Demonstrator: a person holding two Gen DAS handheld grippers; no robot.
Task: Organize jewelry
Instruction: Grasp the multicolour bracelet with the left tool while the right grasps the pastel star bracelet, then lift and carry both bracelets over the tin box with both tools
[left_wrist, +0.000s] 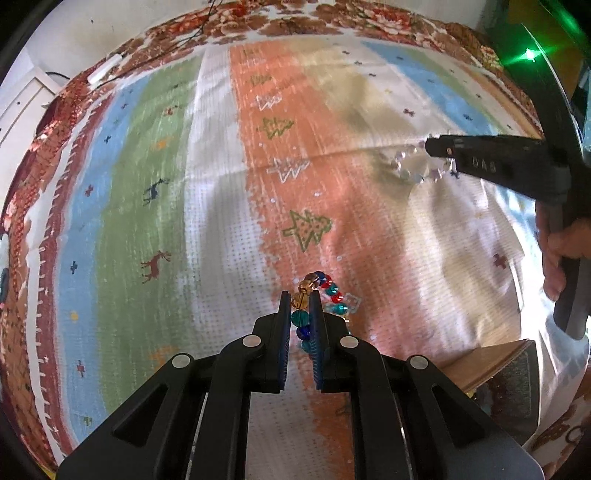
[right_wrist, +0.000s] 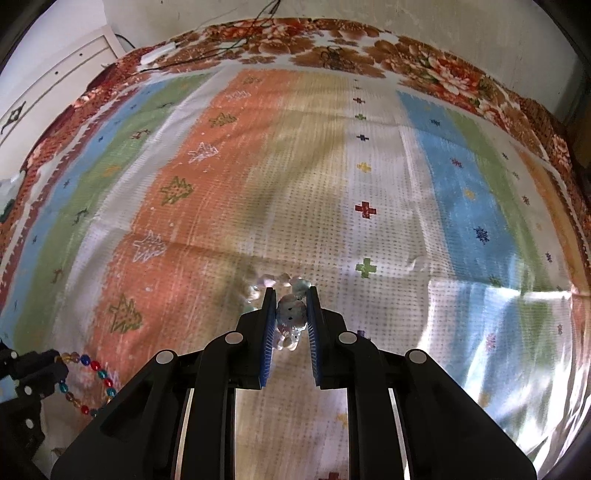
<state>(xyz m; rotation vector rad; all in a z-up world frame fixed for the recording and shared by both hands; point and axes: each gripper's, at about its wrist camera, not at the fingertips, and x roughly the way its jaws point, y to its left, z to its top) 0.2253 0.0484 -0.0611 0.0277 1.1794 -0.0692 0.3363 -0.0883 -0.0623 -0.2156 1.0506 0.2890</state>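
My left gripper (left_wrist: 299, 295) is shut on a bracelet of coloured glass beads (left_wrist: 300, 301), amber, teal, blue and red, held above the striped cloth. The same bracelet shows at the lower left of the right wrist view (right_wrist: 96, 369), with the left gripper's (right_wrist: 55, 363) black fingers on it. My right gripper (right_wrist: 290, 291) is shut on a clear, pale bead bracelet (right_wrist: 291, 314); some beads stick out past the fingertips. In the left wrist view the right gripper (left_wrist: 430, 146) comes in from the right with the clear bracelet (left_wrist: 410, 164) hanging from it.
A striped cloth (left_wrist: 221, 184) with tree and deer motifs covers the surface, over a floral brown sheet (right_wrist: 424, 62). A wooden box corner (left_wrist: 495, 365) sits at the lower right of the left view. A white cabinet (right_wrist: 55, 81) and cables stand at the far left.
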